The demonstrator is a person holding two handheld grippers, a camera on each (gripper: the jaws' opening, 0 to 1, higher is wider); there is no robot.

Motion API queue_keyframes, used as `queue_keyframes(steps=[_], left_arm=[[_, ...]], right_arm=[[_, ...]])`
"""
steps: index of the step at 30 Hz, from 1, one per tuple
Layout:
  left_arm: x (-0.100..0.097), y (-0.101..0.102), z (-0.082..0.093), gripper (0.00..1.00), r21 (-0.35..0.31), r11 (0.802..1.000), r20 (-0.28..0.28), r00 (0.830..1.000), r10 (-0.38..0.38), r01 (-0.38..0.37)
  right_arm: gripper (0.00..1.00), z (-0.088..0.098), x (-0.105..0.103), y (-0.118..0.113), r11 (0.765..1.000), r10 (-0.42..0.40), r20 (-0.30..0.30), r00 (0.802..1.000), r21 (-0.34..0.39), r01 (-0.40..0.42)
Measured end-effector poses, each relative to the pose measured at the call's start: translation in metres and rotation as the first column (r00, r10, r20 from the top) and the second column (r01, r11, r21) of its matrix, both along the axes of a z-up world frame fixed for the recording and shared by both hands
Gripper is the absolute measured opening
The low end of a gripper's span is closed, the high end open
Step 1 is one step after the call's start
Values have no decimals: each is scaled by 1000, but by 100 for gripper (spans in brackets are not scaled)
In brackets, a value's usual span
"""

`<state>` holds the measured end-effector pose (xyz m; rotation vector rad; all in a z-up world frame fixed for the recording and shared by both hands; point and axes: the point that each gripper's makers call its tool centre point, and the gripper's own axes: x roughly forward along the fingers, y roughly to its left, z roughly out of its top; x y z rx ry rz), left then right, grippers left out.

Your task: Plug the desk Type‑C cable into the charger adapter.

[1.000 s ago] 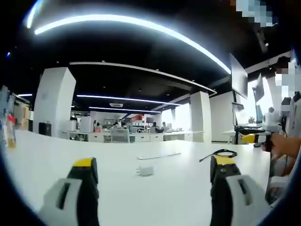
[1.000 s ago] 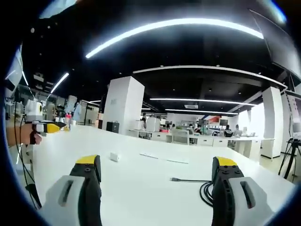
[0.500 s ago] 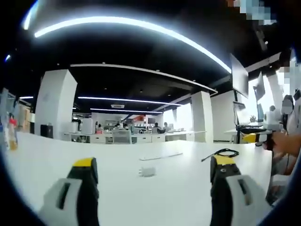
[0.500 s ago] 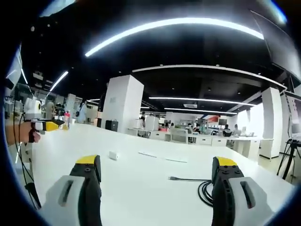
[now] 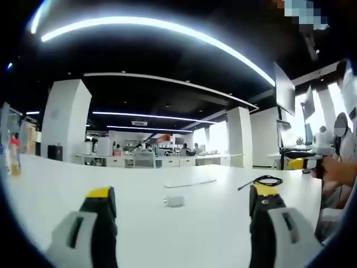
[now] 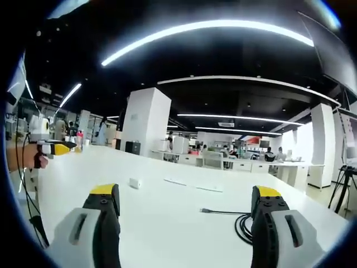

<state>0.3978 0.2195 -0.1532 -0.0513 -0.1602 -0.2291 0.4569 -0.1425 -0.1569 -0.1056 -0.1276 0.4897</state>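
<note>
A small white charger adapter (image 5: 174,201) lies on the white desk (image 5: 206,223), ahead of my left gripper (image 5: 181,223), whose jaws stand wide apart with nothing between them. The same adapter (image 6: 134,183) sits left of centre in the right gripper view. A black Type-C cable (image 6: 234,219) lies coiled on the desk by the right jaw of my right gripper (image 6: 184,220), its plug end pointing left. That gripper is open and empty too. The black cable coil (image 5: 262,181) also appears at the right in the left gripper view.
A thin white strip (image 5: 189,183) lies on the desk beyond the adapter. A person's hand holds the other gripper at the far right (image 5: 312,164) of the left gripper view and at the far left (image 6: 47,149) of the right gripper view. Office desks and pillars stand behind.
Both views have drifted slightly. The adapter and cable lie where they were, and both grippers stay open.
</note>
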Motion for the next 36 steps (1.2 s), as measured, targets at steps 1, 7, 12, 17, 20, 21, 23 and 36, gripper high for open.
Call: queue_keyframes(steps=[1,7,12,17,20,21,23,36], left_arm=[[0,0,0,100,0,1000,-1,1000,0,0],[1,-1,-3,100,-4,1000,-10,1000,-3,3],[2,-1,-7,100,-13,1000,-21,1000,-5,4],[2,-1,-7,100,-12,1000,-25,1000,-4,4],[2,-1,-6,100,-7,1000,-20,1000,-4,3],[1,-1,-5,100,-5,1000,-18,1000,-2,2],[1,-1,-5,100,-3,1000,-19,1000,-3,3],[8,-4,-3,100,7,1000,-24,1000,-15,15]], right_arm=[[100,0,0,0,1000,1,0,1000,0,-1],[100,-2,0,0,1000,2,-4,1000,-2,-2],[100,-4,0,1,1000,5,-9,1000,-6,-5],[100,-4,0,0,1000,3,-11,1000,-8,-3],[100,-4,0,0,1000,3,-10,1000,-8,-3],[100,-4,0,0,1000,2,-11,1000,-10,-2],[100,-4,0,1,1000,3,-11,1000,-11,-3],[100,-5,2,2,1000,4,-18,1000,-12,-4]])
